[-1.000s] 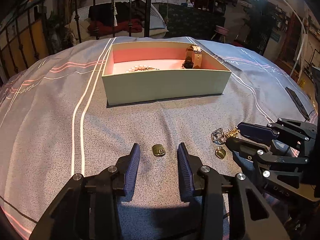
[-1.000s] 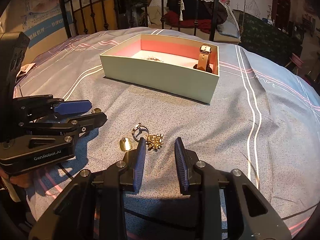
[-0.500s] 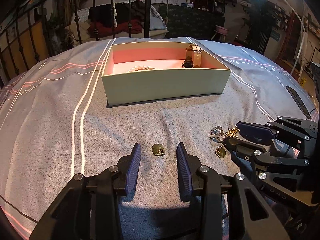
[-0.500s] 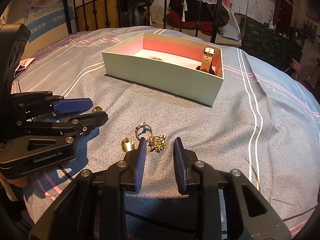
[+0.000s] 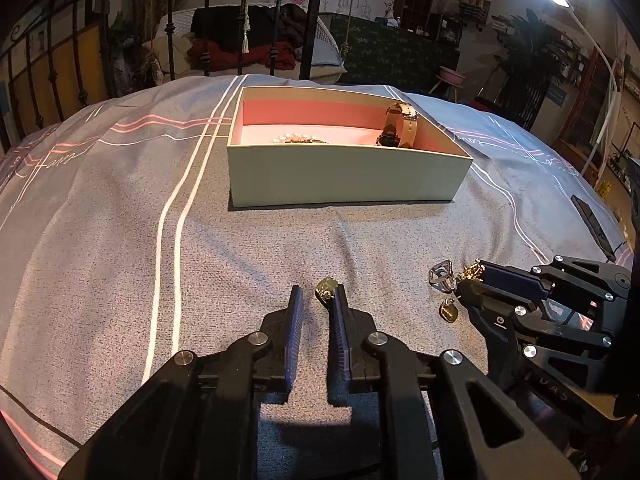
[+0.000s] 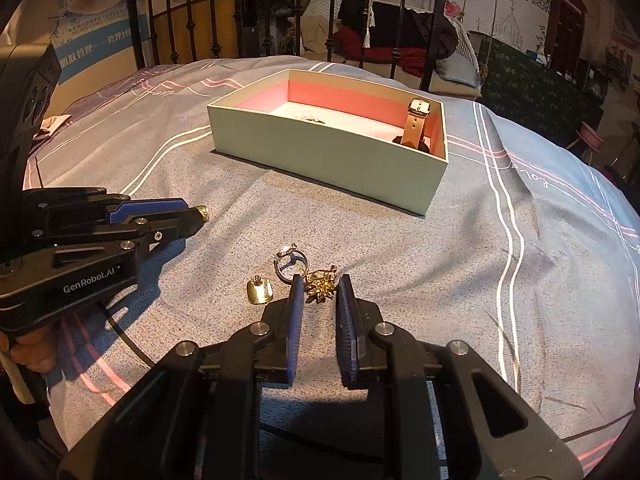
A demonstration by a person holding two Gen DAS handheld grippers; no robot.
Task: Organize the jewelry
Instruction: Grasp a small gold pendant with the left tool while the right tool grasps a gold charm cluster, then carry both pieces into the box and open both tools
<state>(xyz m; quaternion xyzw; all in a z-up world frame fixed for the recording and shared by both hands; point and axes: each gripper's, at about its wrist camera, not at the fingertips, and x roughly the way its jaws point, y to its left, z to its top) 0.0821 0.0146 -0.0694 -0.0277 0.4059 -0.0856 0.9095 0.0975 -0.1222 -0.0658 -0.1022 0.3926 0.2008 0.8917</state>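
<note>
A pale green box with a pink inside sits on the bed; it holds a tan-strapped watch and a pearl piece. My left gripper is partly closed, with a small gold pendant at the tip of its right finger; whether it is pinched I cannot tell. The pendant also shows at the left fingertips in the right wrist view. My right gripper is open around a gold cluster piece. A silver ring and a gold tag lie beside it.
The grey bedspread has white and pink stripes. A black metal bed frame and piled clothes stand behind the box. A dark phone lies at the bed's right edge.
My left gripper's fingers have narrowed and moved forward to the gold pendant. My right gripper has moved forward so the gold cluster lies between its fingertips.
</note>
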